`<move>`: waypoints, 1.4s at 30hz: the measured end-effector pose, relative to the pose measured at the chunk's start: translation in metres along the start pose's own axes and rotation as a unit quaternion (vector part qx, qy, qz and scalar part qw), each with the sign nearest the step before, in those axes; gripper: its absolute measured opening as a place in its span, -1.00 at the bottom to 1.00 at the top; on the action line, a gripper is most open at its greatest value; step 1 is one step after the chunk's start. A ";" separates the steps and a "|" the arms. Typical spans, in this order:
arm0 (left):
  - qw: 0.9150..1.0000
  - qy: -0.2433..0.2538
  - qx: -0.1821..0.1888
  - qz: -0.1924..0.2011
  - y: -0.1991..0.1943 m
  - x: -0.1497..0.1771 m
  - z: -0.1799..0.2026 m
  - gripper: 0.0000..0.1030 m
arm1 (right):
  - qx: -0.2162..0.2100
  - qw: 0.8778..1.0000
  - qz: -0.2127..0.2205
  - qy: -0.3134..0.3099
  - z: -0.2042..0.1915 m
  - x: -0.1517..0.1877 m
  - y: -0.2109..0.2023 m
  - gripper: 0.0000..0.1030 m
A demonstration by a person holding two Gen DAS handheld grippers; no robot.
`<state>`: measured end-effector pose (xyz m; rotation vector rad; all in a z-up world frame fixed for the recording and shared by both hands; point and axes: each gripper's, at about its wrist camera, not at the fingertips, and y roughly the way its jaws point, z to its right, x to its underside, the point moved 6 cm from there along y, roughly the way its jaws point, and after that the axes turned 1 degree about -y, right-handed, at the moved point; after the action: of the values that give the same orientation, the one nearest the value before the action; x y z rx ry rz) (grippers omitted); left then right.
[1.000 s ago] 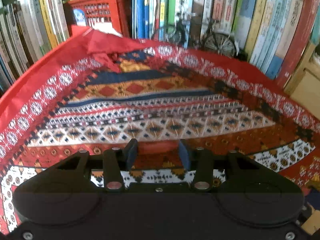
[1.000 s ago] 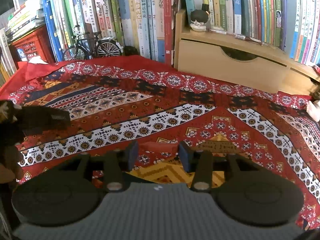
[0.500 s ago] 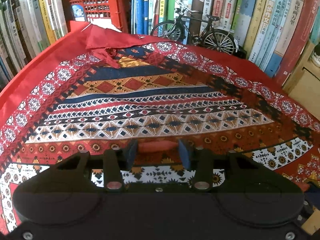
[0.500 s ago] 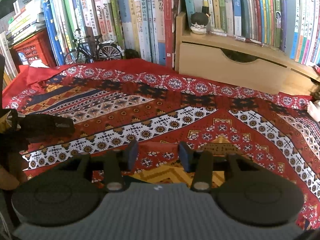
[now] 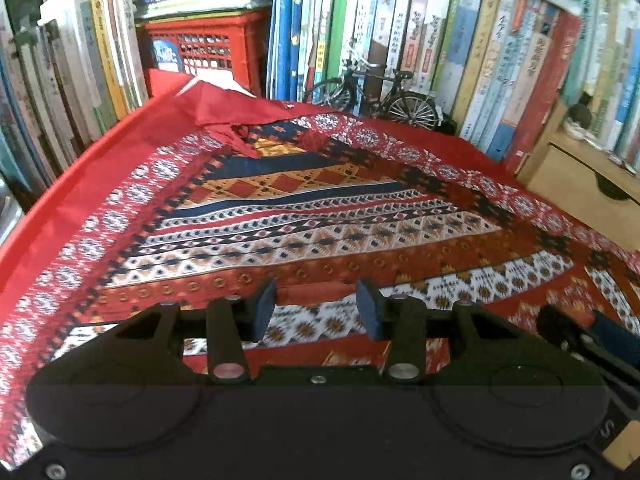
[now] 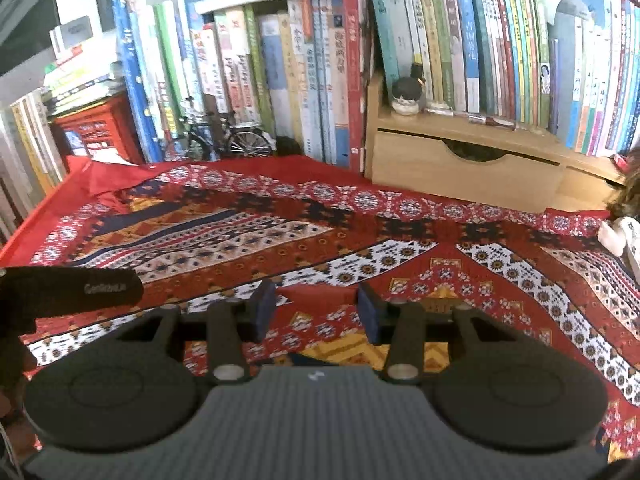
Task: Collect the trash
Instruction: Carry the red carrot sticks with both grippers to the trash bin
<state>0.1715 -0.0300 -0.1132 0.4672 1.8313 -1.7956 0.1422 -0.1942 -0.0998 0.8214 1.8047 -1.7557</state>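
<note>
Red patterned cloth (image 5: 304,216) covers the table, and both the left gripper (image 5: 316,306) and right gripper (image 6: 316,306) each pinch a raised red fold of it (apparently its hem). No loose trash shows; collecting it seems underway.

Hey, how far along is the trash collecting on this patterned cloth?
Done: no loose trash shows on the patterned cloth. In hand: the left gripper and right gripper each pinch a red fold of its near edge. Left: probably bundling or carrying the cloth away; no bin is in view.
</note>
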 end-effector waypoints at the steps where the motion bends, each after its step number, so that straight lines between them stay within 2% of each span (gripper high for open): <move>1: 1.000 0.004 0.001 0.001 -0.007 0.003 -0.005 -0.19 | -0.002 1.000 0.001 0.000 -0.003 0.002 -0.005 -0.01; 8: 1.000 0.010 0.001 -0.012 -0.049 0.035 -0.045 -0.19 | -0.019 1.000 0.002 -0.010 -0.038 0.027 -0.043 -0.01; 14: 0.999 0.026 0.024 -0.017 -0.093 0.072 -0.085 -0.19 | -0.024 1.000 0.007 -0.018 -0.073 0.057 -0.092 -0.01; 21: 0.997 0.052 0.056 -0.023 -0.149 0.128 -0.145 -0.19 | -0.014 1.000 0.011 0.004 -0.114 0.109 -0.169 -0.01; 25: 0.995 0.069 0.060 -0.028 -0.176 0.164 -0.183 -0.19 | -0.016 1.000 0.008 0.018 -0.138 0.140 -0.205 0.00; 33: 0.995 0.064 0.049 -0.061 -0.193 0.234 -0.245 -0.19 | -0.035 0.999 -0.018 -0.002 -0.187 0.200 -0.246 0.00; 42: 0.993 0.037 0.015 -0.108 -0.171 0.311 -0.289 -0.19 | -0.089 0.992 -0.076 -0.039 -0.220 0.274 -0.241 0.02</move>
<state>-0.2146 0.2101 -0.1643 0.3619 1.9717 -1.9733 -0.2068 0.0495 -0.1132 0.5509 1.9815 -1.6625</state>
